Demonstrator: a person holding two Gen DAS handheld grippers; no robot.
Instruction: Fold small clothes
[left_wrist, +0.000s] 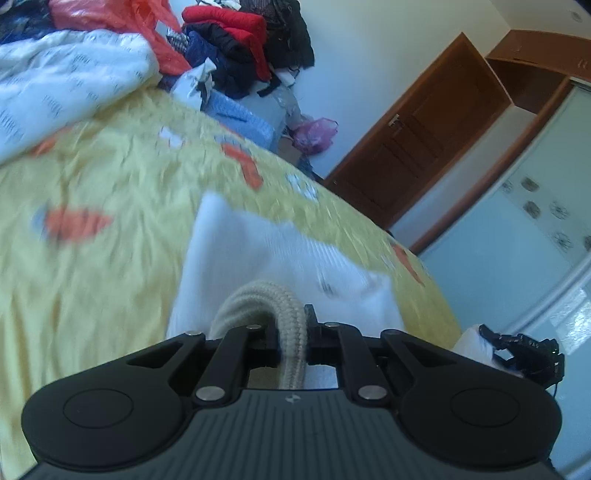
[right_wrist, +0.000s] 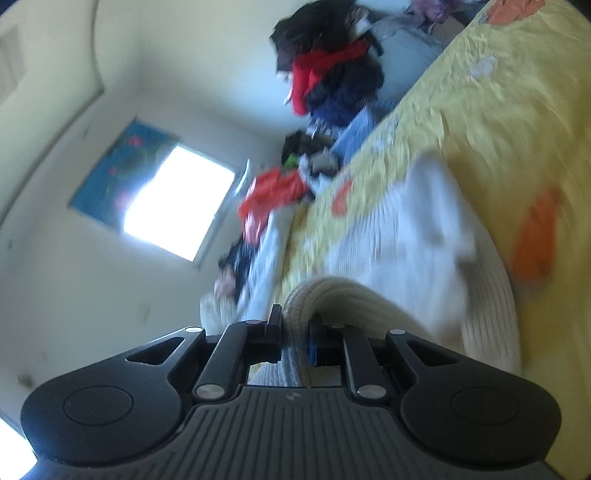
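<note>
A small white ribbed garment (left_wrist: 258, 251) with a cream knitted band (left_wrist: 258, 299) hangs lifted above the yellow bedsheet (left_wrist: 92, 177). My left gripper (left_wrist: 291, 325) is shut on the cream band, which bunches up between its fingers. In the right wrist view my right gripper (right_wrist: 295, 326) is shut on the same cream band (right_wrist: 332, 295), and the white garment (right_wrist: 399, 236) trails away over the yellow sheet (right_wrist: 480, 110). The right gripper (left_wrist: 524, 350) also shows at the far right of the left wrist view, next to a white fold. Both views are blurred by motion.
A white printed duvet (left_wrist: 66, 85) and a pile of red, black and blue clothes (left_wrist: 236, 48) lie at the far side of the bed. A brown door (left_wrist: 413, 147) and a wardrobe (left_wrist: 535, 229) stand beyond the bed's edge. A bright window (right_wrist: 177, 203) is on the wall.
</note>
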